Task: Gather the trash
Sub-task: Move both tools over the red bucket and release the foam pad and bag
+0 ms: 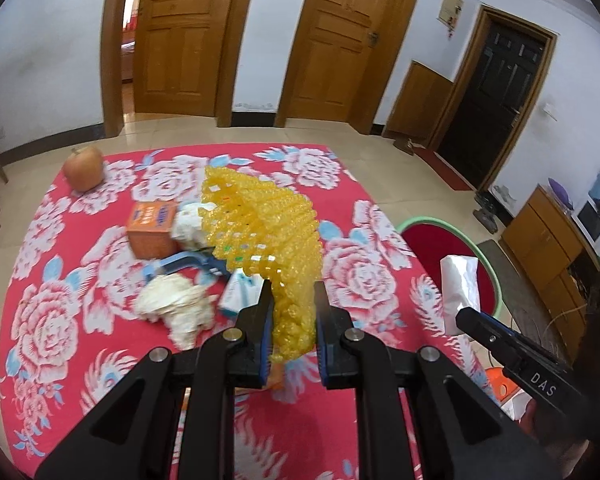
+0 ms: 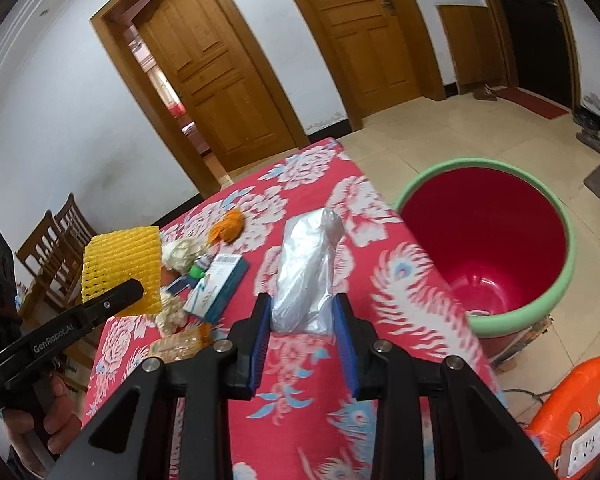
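Note:
My left gripper is shut on a yellow foam fruit net and holds it up above the red flowered tablecloth. The net also shows in the right wrist view. My right gripper is shut on a crumpled clear plastic bag, held above the table's right side; the bag also shows in the left wrist view. A red bucket with a green rim stands on the floor right of the table. Crumpled white tissue, an orange box and a blue-white carton lie on the cloth.
An apple sits at the far left corner of the table. Orange peel lies on the cloth. An orange plastic stool stands at the right. Wooden chairs stand at the left, wooden doors behind.

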`<state>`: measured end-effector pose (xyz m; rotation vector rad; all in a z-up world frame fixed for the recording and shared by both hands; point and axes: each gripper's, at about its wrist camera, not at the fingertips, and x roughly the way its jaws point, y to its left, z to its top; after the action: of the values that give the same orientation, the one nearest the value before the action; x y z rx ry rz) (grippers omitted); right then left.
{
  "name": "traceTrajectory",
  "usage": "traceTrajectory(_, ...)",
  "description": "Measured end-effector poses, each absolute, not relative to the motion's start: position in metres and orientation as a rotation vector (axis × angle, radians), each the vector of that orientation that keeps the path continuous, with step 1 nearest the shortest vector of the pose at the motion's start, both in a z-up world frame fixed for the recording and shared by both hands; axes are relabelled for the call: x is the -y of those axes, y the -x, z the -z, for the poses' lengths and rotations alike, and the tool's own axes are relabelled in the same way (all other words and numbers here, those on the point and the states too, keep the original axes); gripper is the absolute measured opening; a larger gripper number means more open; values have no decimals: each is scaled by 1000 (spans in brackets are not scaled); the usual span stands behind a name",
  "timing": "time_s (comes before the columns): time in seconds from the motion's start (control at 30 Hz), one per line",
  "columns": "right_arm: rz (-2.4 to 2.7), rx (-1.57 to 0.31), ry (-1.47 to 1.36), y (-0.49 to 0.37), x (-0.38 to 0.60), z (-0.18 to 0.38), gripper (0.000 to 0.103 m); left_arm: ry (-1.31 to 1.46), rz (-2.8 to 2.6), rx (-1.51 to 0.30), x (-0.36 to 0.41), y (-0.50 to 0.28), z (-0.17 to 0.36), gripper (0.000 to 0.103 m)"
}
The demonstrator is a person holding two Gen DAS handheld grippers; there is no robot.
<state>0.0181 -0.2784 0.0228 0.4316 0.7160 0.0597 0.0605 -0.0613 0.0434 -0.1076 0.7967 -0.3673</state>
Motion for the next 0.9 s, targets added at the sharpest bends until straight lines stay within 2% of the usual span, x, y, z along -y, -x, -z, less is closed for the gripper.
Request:
traceTrajectory(0.3, 45, -698, -496, -17, 330, -14, 34, 37, 448, -825, 121, -73, -38, 16)
traceTrajectory(0.63, 148, -761, -564, -32, 383, 15, 35, -59, 520, -887, 192, -102, -20, 16)
traceTrajectory(0.8, 172, -767, -563, -36, 403, 24, 37, -105, 557, -891, 230, -113, -17, 16)
traceTrajectory(0.9, 188, -765, -574, -35, 415, 27, 43, -147, 573, -892, 250, -119, -15, 16)
